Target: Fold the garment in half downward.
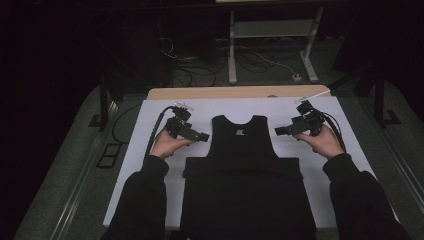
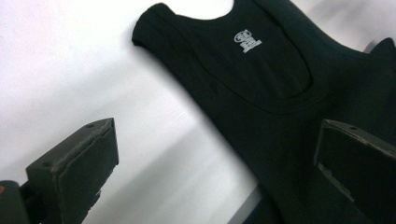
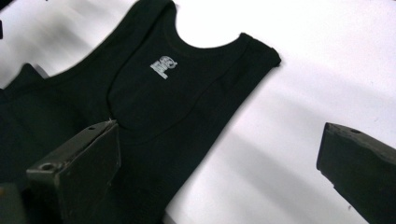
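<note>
I hold both tools wide open and empty: the black tank top (image 1: 243,165) lies flat between them, just inboard of my left gripper (image 1: 202,136) and right gripper (image 1: 280,131). I'd pinch each shoulder strap squarely (single layers slip).

Black tank top (image 1: 243,165), white logo (image 2: 247,40), white table (image 1: 150,125)

Dim surroundings are fading to black while the white table cover (image 1: 150,150) is glowing; both gripper views are smearing with blur.
</note>
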